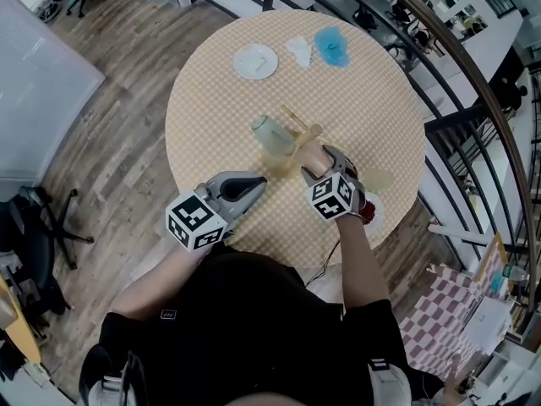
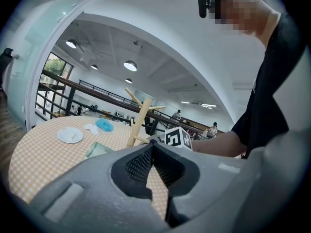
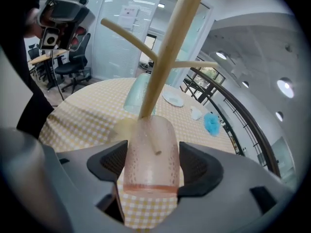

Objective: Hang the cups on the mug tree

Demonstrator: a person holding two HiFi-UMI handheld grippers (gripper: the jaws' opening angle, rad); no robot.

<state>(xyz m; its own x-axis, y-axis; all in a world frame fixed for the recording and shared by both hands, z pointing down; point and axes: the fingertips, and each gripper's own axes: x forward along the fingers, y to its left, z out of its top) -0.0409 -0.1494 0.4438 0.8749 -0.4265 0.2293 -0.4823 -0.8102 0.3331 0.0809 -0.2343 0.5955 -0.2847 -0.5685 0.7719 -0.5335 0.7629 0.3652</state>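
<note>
The wooden mug tree [image 1: 297, 128] stands near the middle of the round checked table [image 1: 220, 100]. A pale green cup [image 1: 272, 135] hangs on its left side, also visible behind the stem [image 3: 165, 52] as the green cup [image 3: 138, 93]. My right gripper [image 1: 319, 161] [image 3: 151, 161] is shut on a pink translucent cup [image 3: 148, 152], held upside down at the foot of the tree. A peg shows through the cup's wall. My left gripper [image 1: 259, 183] [image 2: 153, 147] is shut and empty, hovering left of the tree [image 2: 138, 115].
A white plate [image 1: 255, 61], a white crumpled piece [image 1: 298, 51] and a blue piece [image 1: 331, 46] lie at the table's far side. A small white dish with something red [image 1: 372, 211] sits by my right wrist. A railing [image 1: 473, 83] runs past the table's right.
</note>
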